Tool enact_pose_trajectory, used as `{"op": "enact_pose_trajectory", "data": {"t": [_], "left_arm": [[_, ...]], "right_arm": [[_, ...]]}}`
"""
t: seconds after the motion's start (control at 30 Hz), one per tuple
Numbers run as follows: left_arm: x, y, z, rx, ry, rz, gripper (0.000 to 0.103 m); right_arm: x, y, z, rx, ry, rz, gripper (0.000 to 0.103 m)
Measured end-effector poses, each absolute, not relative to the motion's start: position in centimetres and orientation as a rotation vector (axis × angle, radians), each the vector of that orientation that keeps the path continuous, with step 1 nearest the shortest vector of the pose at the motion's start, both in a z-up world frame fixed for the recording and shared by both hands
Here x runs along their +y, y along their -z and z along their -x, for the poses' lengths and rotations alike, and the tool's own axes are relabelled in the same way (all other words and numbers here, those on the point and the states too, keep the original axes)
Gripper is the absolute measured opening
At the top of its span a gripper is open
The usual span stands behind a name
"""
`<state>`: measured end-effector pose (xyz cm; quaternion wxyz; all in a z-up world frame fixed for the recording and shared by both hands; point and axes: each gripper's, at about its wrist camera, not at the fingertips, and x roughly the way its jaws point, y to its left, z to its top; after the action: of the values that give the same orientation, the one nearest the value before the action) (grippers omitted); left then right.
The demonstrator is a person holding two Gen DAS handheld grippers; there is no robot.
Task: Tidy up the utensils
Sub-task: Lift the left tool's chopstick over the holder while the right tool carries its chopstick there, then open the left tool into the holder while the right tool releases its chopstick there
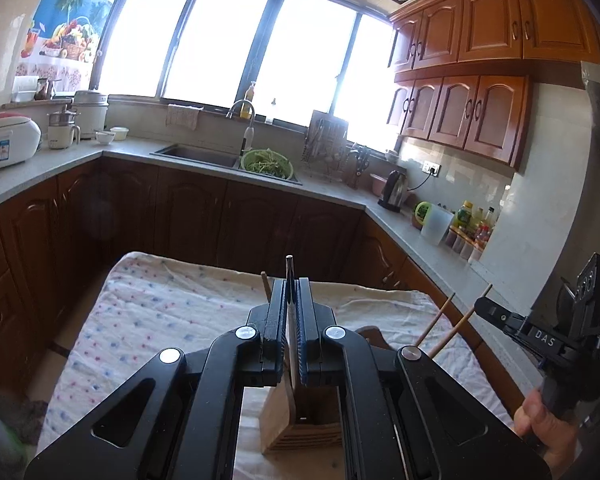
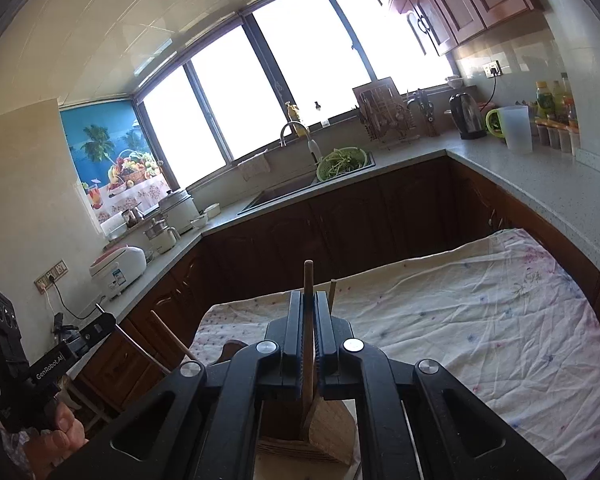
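My left gripper (image 1: 291, 286) is shut on a thin metal utensil (image 1: 289, 270) that stands upright between its fingers, its lower end over a wooden utensil holder (image 1: 300, 426) on the cloth-covered table (image 1: 160, 312). My right gripper (image 2: 309, 298) is shut on a wooden utensil handle (image 2: 308, 276), upright over the same wooden holder (image 2: 328, 436). A second wooden stick (image 2: 332, 294) rises just right of its fingers. Two wooden chopsticks (image 1: 444, 314) show beside the right gripper's body (image 1: 540, 336) in the left wrist view.
The table wears a dotted white cloth (image 2: 480, 312). A grey countertop (image 1: 340, 192) runs around with a sink (image 1: 196, 154), a green colander (image 1: 267, 163), a kettle (image 1: 396, 190), a rice cooker (image 1: 4, 142) and bottles (image 1: 472, 224). Dark cabinets (image 1: 220, 216) lie beyond the table.
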<state>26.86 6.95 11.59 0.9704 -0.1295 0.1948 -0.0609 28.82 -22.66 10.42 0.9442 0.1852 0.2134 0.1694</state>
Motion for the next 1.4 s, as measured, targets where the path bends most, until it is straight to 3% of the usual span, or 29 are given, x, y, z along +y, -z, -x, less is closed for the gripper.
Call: {"op": "enact_pose_trajectory", "data": {"t": [0.23,0.6,0.7,0.77,0.8,0.83,0.87,0.9,1.07,1.13,1.4], "left_arm": [[5.9,-8.6,-27.8,0.461,0.125,0.263,0.004],[5.9,-8.5,-28.3,0.478,0.118,0.248,0.005],[6.0,-8.5,-28.3,0.493,0.119,0.246,0.005],[6.1,-8.5,-28.2,0.502,0.119,0.248,0.007],[6.2,-8.4,-28.0,0.507,0.114,0.247,0.012],[6.3,-8.4,-27.8,0.509,0.108,0.247,0.024],[6.4,-8.3,-27.5,0.508,0.101,0.250,0.032],[6.6,-8.3,-27.2,0.503,0.093,0.255,0.047],[7.3,-8.2,-25.5,0.502,0.082,0.274,0.060],[7.4,-8.1,-24.5,0.502,0.061,0.273,0.078],[7.0,-6.7,-20.8,0.541,0.053,0.262,0.083]], "right_arm": [[-22.0,-8.9,-29.5,0.470,-0.345,-0.375,0.005],[-21.7,-9.2,-29.8,0.482,-0.343,-0.379,0.005],[-21.7,-9.1,-29.8,0.483,-0.360,-0.378,0.012],[-21.8,-9.1,-29.6,0.479,-0.369,-0.381,0.041],[-22.0,-9.0,-29.3,0.472,-0.378,-0.389,0.069],[-22.2,-9.1,-28.9,0.456,-0.386,-0.401,0.078],[-22.4,-9.2,-28.5,0.435,-0.390,-0.408,0.077],[-22.6,-9.2,-28.1,0.426,-0.387,-0.409,0.077],[-23.9,-9.2,-26.6,0.413,-0.370,-0.431,0.082],[-24.5,-8.9,-25.9,0.414,-0.363,-0.435,0.085],[-26.6,-5.9,-22.8,0.470,-0.321,-0.437,0.090]]}}
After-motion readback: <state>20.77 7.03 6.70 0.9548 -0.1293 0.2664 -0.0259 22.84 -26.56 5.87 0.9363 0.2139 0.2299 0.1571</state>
